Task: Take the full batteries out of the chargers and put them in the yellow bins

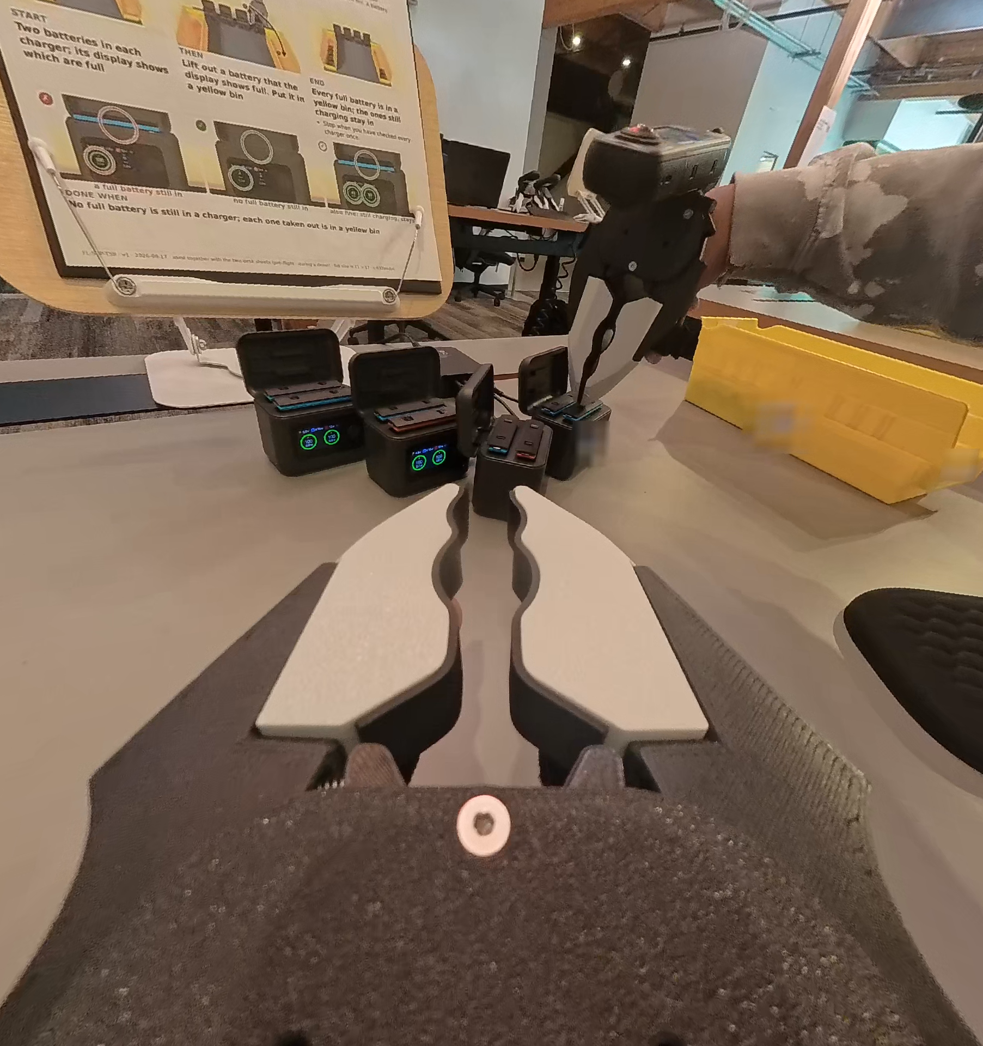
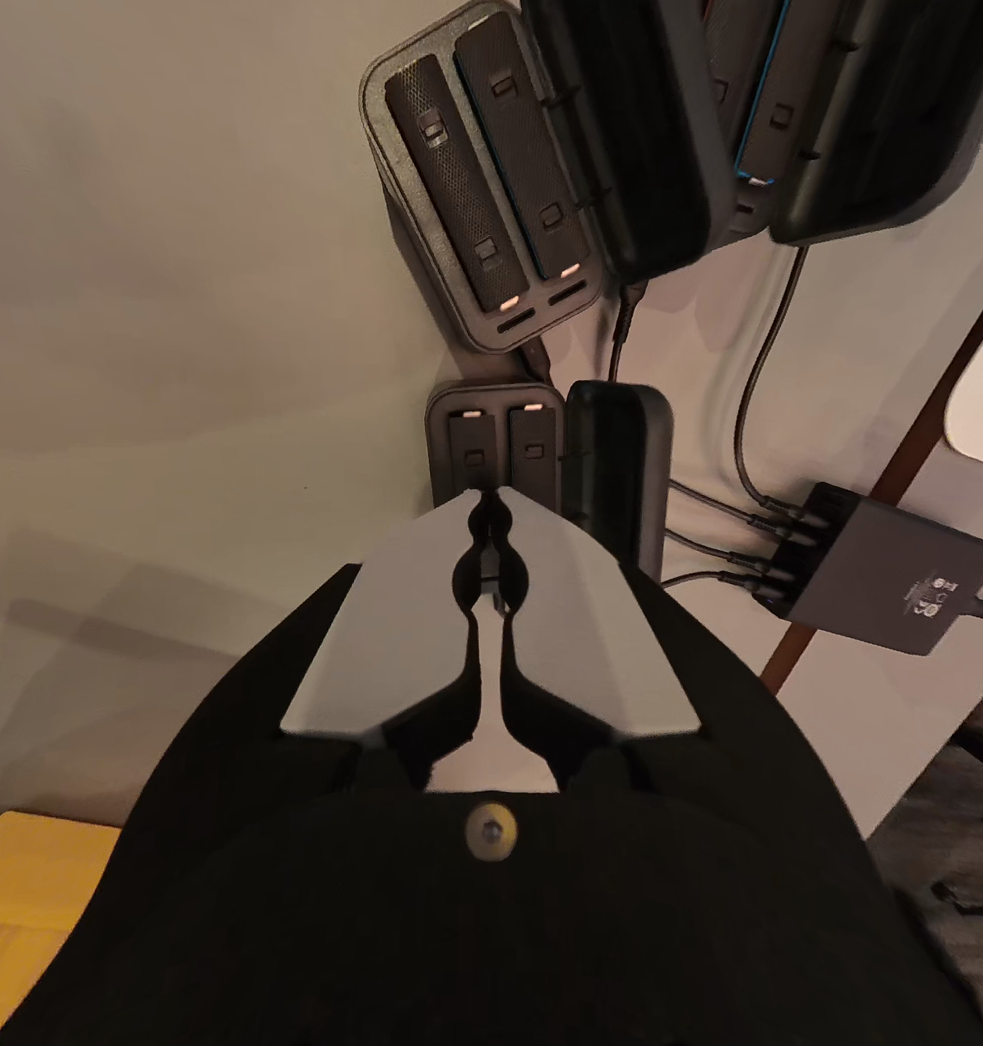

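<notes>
Step in hand, by judgement: extraction of one battery from the rightmost charger [image 1: 571, 436], lid open, standing last in a row of four on the grey desk [image 1: 138, 566]. Right claw [image 1: 582, 393] pointed steeply down into that charger, tips nearly together at the top edge of a blue-trimmed battery [image 1: 582, 408]. In the right wrist view tips [image 2: 492, 498] almost touching over the charger's two battery tops; whether anything is actually pinched between them cannot be told, the contact hidden by the fingers. Battery seated in its slot, not yet lifted.

Left claw [image 1: 486, 498] held low and level over the desk, fingers apart, nothing between them, aimed at the third charger [image 1: 511, 453].

Two left chargers [image 1: 308, 430] [image 1: 415, 453] showing green ring displays; batteries present in all four.

Next move, by judgement: firm pinch on the battery top, straight upward pull without tipping the light charger, then a swing right to the yellow bin [image 1: 817, 407] near the charger row. Bin contents not discernible.

Right arm: sleeved forearm [image 1: 874, 226] reaching in from the right, wrist bent downward.
</notes>
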Demonstrator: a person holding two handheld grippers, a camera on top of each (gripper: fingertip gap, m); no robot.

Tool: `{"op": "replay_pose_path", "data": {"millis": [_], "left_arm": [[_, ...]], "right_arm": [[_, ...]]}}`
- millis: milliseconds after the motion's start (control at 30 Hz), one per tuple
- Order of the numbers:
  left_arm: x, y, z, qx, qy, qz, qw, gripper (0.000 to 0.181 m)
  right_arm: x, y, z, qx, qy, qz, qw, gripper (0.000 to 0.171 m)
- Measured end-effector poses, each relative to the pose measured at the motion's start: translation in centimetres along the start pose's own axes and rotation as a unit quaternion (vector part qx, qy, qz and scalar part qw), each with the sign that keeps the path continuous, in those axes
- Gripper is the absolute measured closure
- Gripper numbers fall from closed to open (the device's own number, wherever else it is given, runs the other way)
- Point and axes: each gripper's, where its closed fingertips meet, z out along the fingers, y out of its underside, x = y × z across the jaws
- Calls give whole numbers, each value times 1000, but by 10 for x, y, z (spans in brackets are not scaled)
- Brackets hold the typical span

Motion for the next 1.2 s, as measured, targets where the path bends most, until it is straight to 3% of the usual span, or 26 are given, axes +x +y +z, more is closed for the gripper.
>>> {"op": "replay_pose_path", "data": {"millis": [400,567,667,767,933,967,1133,1200], "left_arm": [[1,-2,-1,5,3,2,1000,170],[1,-4,-3,15,3,-1,1000,171],[4,-5,-4,17,6,12,1000,174],[7,-5,-4,17,5,26,999,176],[8,-5,-4,16,7,30,999,177],[9,-5,-4,17,7,30,999,177],[9,-6,-5,19,9,30,999,177],[10,-6,-6,19,10,31,999,177]], "right_arm": [[-2,-1,2,-68,-12,-16,997,171],[-1,-1,0,-43,35,6,998,171],[4,-8,-17,24,105,44,993,171],[15,-18,-59,122,219,120,961,171],[7,-5,-105,227,359,254,869,163],[3,1,-103,242,366,284,853,160],[-14,22,-56,265,347,419,796,104],[-17,20,-31,266,333,458,780,90]]}}
